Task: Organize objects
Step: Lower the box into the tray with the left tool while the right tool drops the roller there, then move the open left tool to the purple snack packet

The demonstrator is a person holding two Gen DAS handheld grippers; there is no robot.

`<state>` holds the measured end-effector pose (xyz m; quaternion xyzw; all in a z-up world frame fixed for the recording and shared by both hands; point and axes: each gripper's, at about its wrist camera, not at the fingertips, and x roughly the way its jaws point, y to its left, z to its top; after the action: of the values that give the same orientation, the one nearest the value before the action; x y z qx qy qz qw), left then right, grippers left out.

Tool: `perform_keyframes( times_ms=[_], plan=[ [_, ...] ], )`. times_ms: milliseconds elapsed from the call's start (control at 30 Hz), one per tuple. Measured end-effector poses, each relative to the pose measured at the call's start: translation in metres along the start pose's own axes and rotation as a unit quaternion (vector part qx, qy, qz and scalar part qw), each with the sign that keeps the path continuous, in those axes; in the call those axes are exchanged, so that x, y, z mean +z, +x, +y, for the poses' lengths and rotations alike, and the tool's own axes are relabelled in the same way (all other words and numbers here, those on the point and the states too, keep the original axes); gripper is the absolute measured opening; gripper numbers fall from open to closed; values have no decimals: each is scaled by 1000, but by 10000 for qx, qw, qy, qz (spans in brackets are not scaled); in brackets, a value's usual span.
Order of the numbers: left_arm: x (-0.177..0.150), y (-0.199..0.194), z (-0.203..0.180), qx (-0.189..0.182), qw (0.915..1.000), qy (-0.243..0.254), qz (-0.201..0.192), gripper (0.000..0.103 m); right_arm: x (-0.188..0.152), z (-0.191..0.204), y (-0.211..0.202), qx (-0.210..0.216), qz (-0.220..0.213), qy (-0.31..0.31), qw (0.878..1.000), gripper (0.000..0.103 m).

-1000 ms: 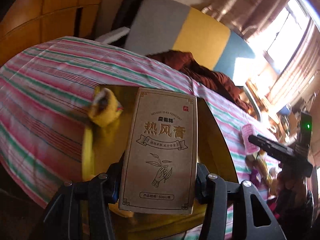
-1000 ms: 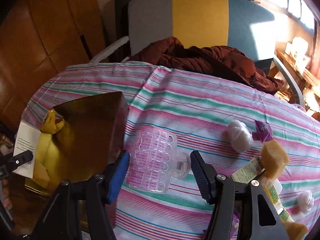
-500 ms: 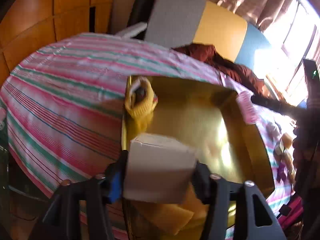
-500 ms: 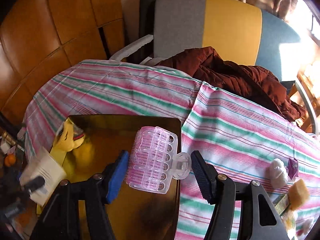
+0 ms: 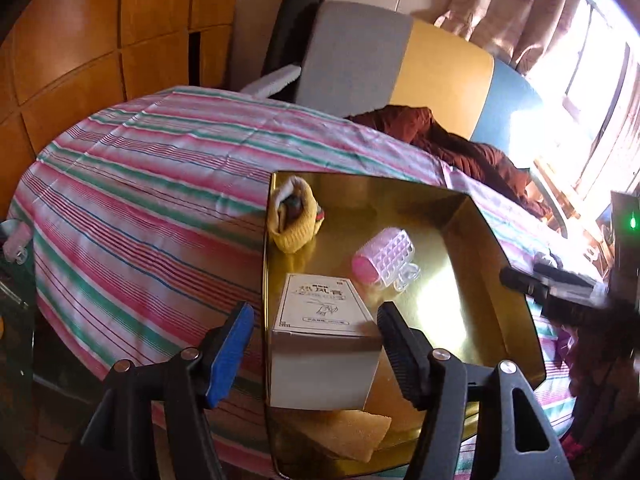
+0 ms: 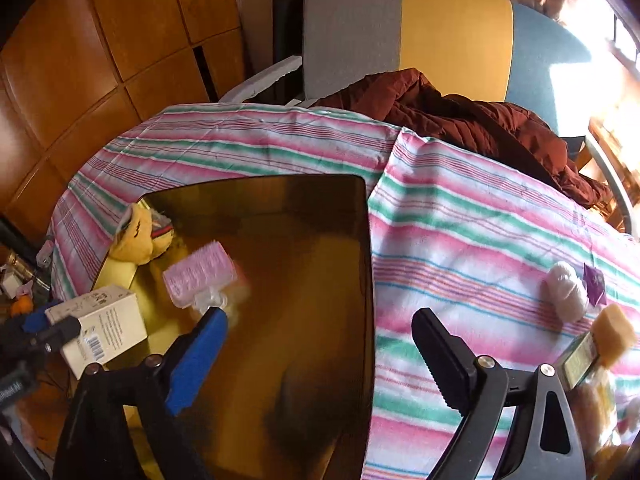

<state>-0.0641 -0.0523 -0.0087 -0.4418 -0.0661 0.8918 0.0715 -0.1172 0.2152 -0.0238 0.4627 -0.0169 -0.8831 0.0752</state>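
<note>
Inside the shiny gold tray [image 5: 472, 240], both tongs, jaws just opened, release the white cardboard box [image 5: 320, 344] and pink plastic hair roller [image 5: 384, 258]; next, fetch leftovers at three o'clock.

On the cloth-covered worktop [image 5: 152, 184]: a tray [image 5: 472, 320]. In the tray: a sock bundle [image 5: 294, 220] at the far left corner, a hair roller [image 5: 384, 258] mid-tray, a carton [image 5: 324, 344] nearer, a sponge [image 5: 344, 428] nearest. Right of the tray, on the cloth: a cotton ball [image 6: 566, 290], a sachet [image 6: 595, 283]. Behind the worktop: a chair [image 6: 404, 32] bearing a jacket [image 6: 472, 120].
</note>
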Motion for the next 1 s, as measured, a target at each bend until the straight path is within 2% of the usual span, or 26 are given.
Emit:
perform_keyframes(
  times_ms=[167,333,467,667,1000],
  plan=[
    [4,-15,-9,-96,9998,42,-166,71,-15,17,-12,40,-142,-171,9997,103],
    [5,-30,-36,-151,9984,419,-358,71,-27,35,-28,-38,-369,-416,9984,103],
    [1,-30,-54,-176,9975,598,-327,71,-34,40,-38,-104,-476,-483,9976,103],
    [-6,-28,-68,-163,9970,701,-266,73,-45,33,-50,-311,-614,-379,9969,103],
    [-15,-35,-88,-62,9933,1077,-414,80,-60,5,-67,-593,-746,-156,9953,103]
  ],
)
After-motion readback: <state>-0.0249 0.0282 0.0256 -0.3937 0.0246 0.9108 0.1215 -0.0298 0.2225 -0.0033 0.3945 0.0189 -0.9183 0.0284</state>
